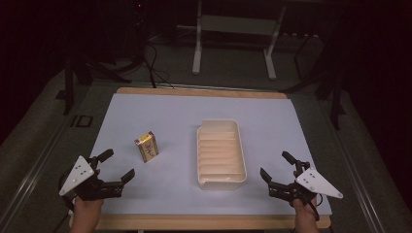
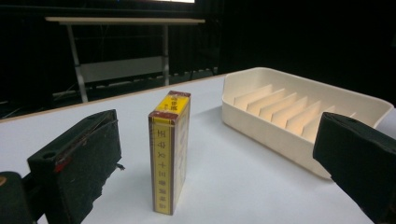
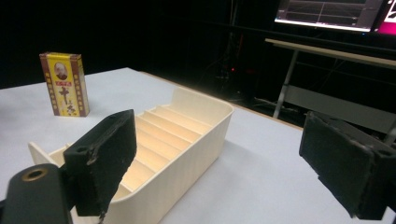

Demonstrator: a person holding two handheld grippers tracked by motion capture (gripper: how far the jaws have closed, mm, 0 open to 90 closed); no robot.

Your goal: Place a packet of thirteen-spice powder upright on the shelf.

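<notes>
while the small yellow-and-maroon cardboard box [image 1: 146, 146] stands upright just left of the cream ribbed plastic tray [image 1: 220, 180], the left gripper [image 1: 117, 165] and right gripper [image 1: 275, 164] hover nearby, jaws spread, holding nothing.

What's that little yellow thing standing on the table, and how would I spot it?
Look at the pale blue table; near its middle lies a cream slotted tray. Just left of the tray, apart from it, stands a small box upright. Its yellow faces with dark red edges and printed characters mark it out.
</notes>
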